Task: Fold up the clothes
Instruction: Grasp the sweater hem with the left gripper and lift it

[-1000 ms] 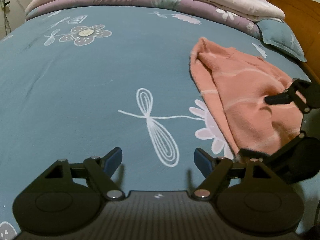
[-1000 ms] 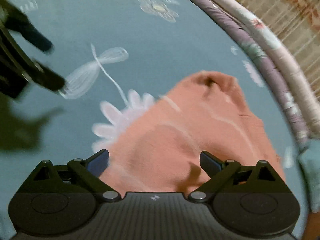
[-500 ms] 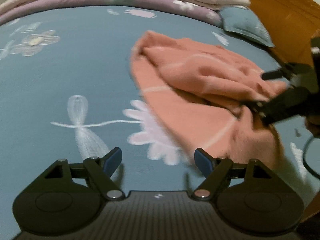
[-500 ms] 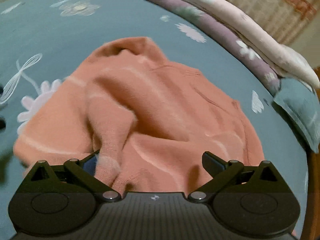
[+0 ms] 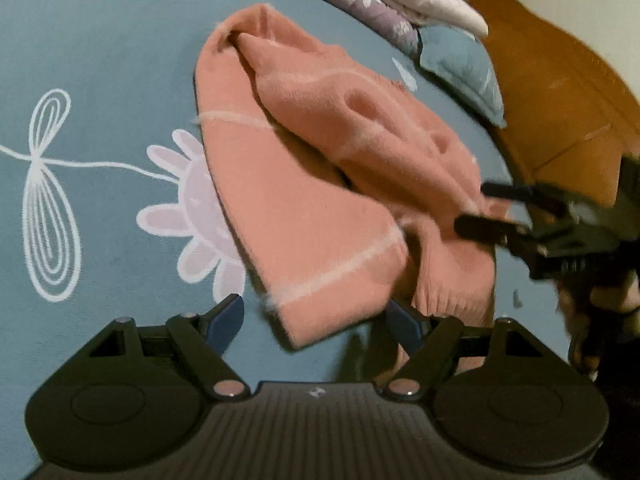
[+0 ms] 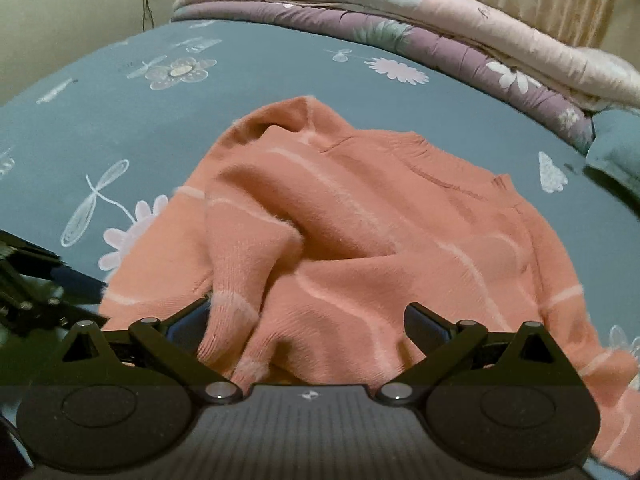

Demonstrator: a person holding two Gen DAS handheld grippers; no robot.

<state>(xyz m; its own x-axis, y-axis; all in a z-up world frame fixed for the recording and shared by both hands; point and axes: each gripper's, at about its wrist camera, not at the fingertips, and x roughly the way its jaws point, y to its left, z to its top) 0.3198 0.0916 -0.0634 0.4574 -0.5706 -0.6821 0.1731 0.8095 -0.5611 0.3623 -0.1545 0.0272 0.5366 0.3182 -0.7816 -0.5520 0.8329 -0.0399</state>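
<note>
Here, a salmon sweater (image 6: 400,240) with pale stripes lies crumpled on a bed (image 6: 260,68) covered by a blue-grey sheet printed with white flowers and dragonflies. One sleeve (image 6: 240,272) is folded across the body, its cuff lying near the left finger of the right gripper (image 6: 306,320). That gripper's jaws stand wide, with the sweater's near hem bunched between them; neither finger is seen pinching the cloth.

In the left wrist view, the left gripper (image 5: 316,320) also has its jaws wide. A folded corner of the sweater (image 5: 304,200) hangs or lies between its fingers, apart from the left finger and close to the right one; whether it touches cannot be told. At the right edge of that view the right gripper (image 5: 476,208) appears from the side, blurred, its fingers at the sweater's edge.

Along the far side of the bed lie folded quilts (image 6: 420,20), a purple one under a pink one. A blue pillow (image 5: 464,68) sits against a wooden headboard (image 5: 560,100).
</note>
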